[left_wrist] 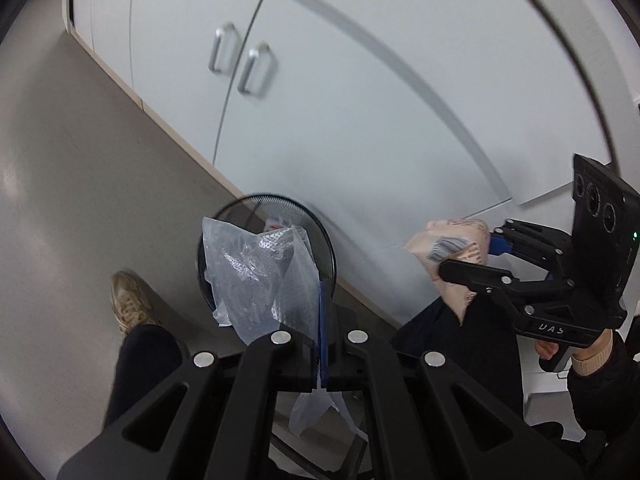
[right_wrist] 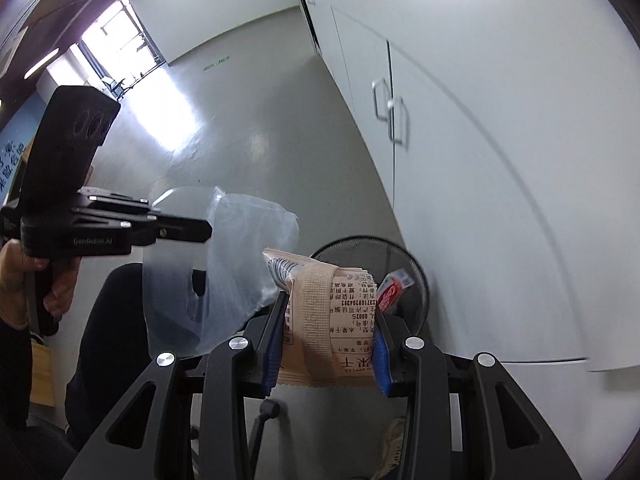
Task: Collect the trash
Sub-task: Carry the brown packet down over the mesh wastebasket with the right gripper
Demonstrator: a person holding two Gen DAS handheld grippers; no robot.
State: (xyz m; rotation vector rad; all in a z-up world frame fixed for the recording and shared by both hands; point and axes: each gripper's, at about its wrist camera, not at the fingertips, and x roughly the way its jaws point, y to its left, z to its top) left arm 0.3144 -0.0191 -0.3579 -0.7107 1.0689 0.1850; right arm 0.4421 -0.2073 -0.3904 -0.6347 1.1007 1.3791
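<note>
Two claws: left (left_wrist: 322,320) pinching one clear plastic bag (left_wrist: 256,276); right (right_wrist: 326,336) clamping one snack packet (right_wrist: 328,320).

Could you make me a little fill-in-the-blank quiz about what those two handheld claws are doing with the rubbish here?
1. The left gripper is shut on a clear ____ bag.
2. The right gripper is clamped on a beige snack ____.
3. The black mesh bin on the floor already holds a red and ____ carton.
4. The bin stands beside the white ____.

Missing words: plastic; packet; white; cabinets
</note>
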